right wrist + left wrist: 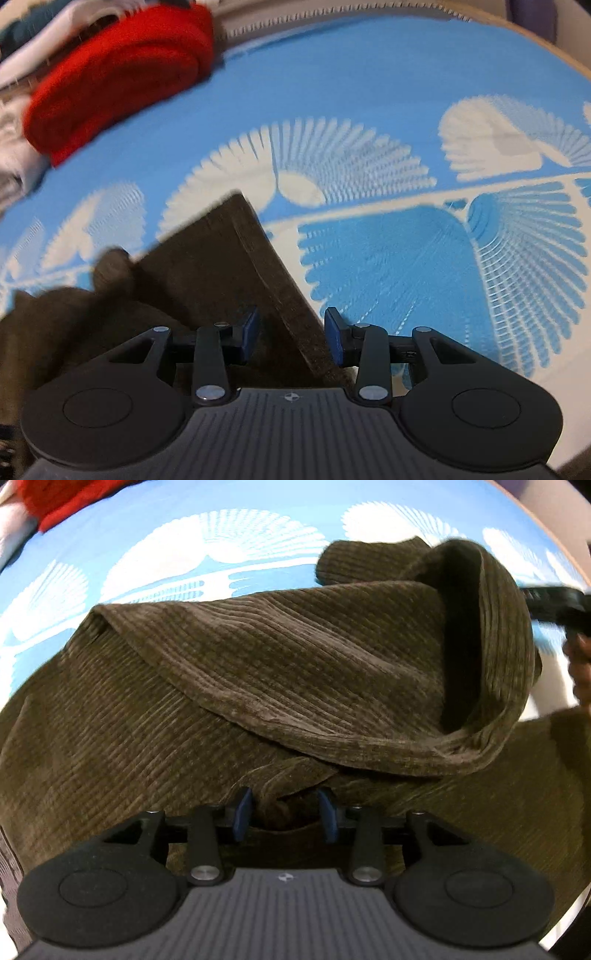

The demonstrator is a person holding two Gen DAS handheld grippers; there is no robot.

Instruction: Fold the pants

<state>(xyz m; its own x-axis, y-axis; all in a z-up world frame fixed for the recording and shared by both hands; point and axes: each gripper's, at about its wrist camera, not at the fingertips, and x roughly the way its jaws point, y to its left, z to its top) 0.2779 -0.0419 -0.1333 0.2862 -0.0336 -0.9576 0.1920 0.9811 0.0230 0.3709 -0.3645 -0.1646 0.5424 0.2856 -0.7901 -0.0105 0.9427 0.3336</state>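
Both tongs, left and right, stand apart over rumpled pants on the mat, seemingly mid-fold; next, regrip an edge.

pants: one pair, brown with soft ridges
grippers: two, the left gripper and the right gripper
blue pads: two on each gripper, four in all
blue cloth with white shell shapes: one, under the pants
red cloth: one folded piece, far off by the edge
white clothes: a small pile next to the red one, too blurry to count
hand: one, a bit of it at the right edge
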